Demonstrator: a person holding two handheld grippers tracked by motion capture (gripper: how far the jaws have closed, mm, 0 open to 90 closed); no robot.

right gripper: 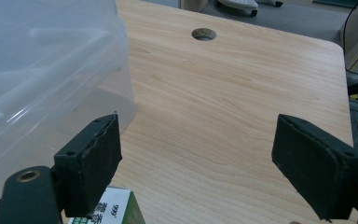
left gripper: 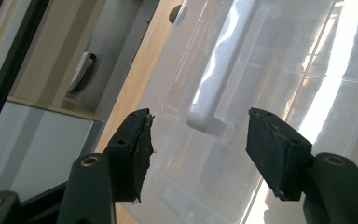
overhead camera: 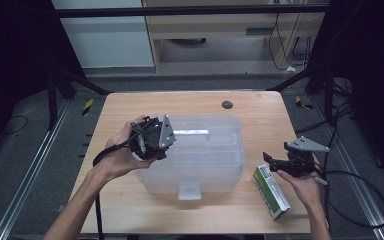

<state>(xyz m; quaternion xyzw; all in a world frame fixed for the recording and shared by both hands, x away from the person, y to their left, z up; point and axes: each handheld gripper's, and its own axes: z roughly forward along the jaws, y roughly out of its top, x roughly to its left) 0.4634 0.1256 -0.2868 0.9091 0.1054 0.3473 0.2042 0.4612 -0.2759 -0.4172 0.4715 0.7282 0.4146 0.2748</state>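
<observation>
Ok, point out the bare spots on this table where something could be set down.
Widest free patch: the far right of the table, between the clear plastic box, the round hole and the right edge. A narrower strip runs along the near edge. It is crowded at near right around the green and white carton and the right tool.

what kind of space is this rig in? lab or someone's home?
Most likely a lab or recording workspace, not a home. A lone wooden table stands inside a dark metal frame, loose cables trail over the grey floor, and floor rails run along both sides.
</observation>
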